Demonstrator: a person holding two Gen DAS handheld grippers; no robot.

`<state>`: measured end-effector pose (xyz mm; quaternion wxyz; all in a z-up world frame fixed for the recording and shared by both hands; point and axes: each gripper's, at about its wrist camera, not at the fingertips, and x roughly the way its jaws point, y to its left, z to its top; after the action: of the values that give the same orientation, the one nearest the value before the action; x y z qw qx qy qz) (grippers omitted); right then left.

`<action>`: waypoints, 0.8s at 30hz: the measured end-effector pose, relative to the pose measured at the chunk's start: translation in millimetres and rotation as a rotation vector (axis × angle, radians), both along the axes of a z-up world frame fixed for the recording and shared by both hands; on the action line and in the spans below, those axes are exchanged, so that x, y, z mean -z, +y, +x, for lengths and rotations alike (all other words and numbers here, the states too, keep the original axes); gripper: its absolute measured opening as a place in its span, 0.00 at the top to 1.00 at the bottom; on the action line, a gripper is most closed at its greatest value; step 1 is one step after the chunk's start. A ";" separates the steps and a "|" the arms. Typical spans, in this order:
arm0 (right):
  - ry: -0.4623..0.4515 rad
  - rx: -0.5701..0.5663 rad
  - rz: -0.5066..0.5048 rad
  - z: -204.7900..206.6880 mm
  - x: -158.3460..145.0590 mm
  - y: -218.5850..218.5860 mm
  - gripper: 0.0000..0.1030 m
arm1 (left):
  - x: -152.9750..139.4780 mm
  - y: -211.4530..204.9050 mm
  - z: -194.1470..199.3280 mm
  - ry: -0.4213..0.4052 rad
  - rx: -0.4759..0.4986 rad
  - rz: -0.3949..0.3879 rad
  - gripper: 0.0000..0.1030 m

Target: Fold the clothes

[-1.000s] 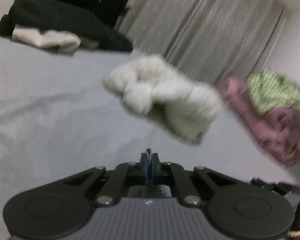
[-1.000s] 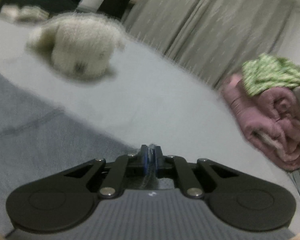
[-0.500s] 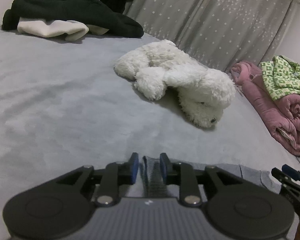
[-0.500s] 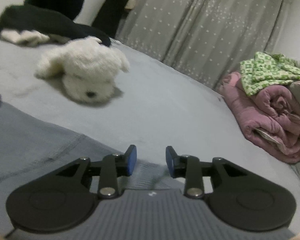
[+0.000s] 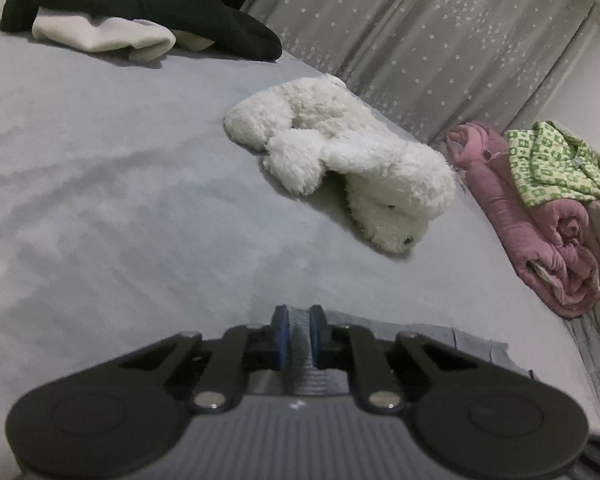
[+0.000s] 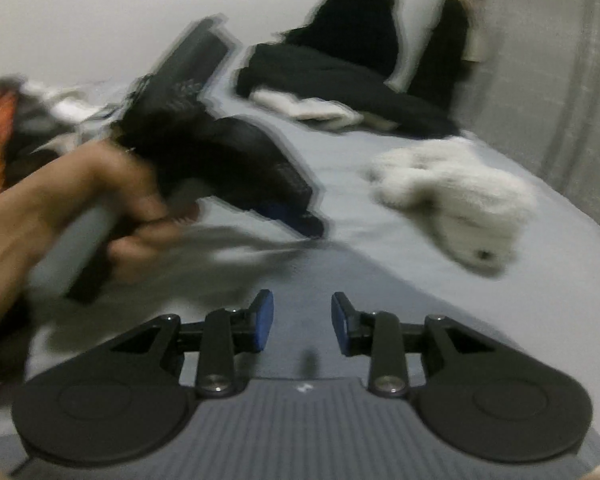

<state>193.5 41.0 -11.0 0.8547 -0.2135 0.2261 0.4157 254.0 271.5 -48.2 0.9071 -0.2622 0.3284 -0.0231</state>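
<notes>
On a grey bed sheet, a fold of grey garment is seen between the blue pads of the left gripper, whose jaws are closing onto the cloth; the rest of the garment is spread flat just to the right of that gripper, at the near edge of the bed. Ahead of the left gripper and slightly to its right, a white plush dog is laid on its side, well apart from the fingers. Farther ahead and to the left, a heap of black clothing is piled over a white item, while a rolled pink blanket topped by a green patterned top is placed far to the right, in front of a grey curtain dotted with stars. In the blurred right wrist view, the right gripper is held with its jaws apart and nothing between them, above the grey garment. To its left, the left gripper is shown gripped in a person's hand, with grey cloth trailing under it.
</notes>
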 end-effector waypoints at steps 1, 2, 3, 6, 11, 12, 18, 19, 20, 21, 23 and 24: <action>0.011 -0.025 -0.003 -0.8 1.4 3.2 0.67 | 0.6 0.6 0.0 -0.001 0.000 -0.006 0.89; 0.021 -0.050 -0.005 -1.6 2.7 6.5 0.67 | 1.7 1.4 0.3 -0.002 0.002 -0.016 0.89; 0.032 -0.075 -0.008 -2.3 4.1 9.7 0.68 | 3.0 2.1 0.9 -0.002 0.004 -0.028 0.90; 0.033 -0.093 -0.039 0.9 11.2 20.2 0.71 | 7.7 2.8 3.5 0.001 0.011 -0.055 0.96; 0.018 -0.072 -0.095 11.2 24.6 34.0 0.71 | 11.9 2.9 6.0 0.011 0.007 -0.064 0.97; 0.019 -0.062 -0.095 13.1 26.1 33.9 0.74 | 12.7 2.7 6.6 0.012 0.005 -0.063 0.97; -0.005 0.014 -0.094 16.4 33.7 35.6 0.97 | 16.3 2.3 7.6 0.008 -0.011 -0.057 0.98; 0.013 0.024 -0.072 17.2 33.5 33.5 0.97 | 16.3 2.3 7.4 0.005 -0.016 -0.055 0.99; 0.030 0.035 -0.049 18.0 33.2 31.4 0.97 | 16.3 2.3 7.2 0.001 -0.020 -0.053 0.99; 0.057 0.043 -0.017 19.5 32.4 28.4 0.97 | 16.4 2.3 6.9 -0.002 -0.024 -0.051 0.99; 0.165 0.031 0.110 25.8 24.5 16.7 0.97 | 11.4 4.4 3.1 -0.031 -0.044 -0.045 1.00; 0.214 0.020 0.172 28.3 20.3 11.5 0.97 | 7.9 6.6 0.1 -0.054 -0.053 -0.051 1.00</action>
<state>221.8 52.5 -31.2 0.8449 -0.0916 0.2816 0.4455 254.2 278.0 -56.0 0.9089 -0.2932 0.2961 -0.0146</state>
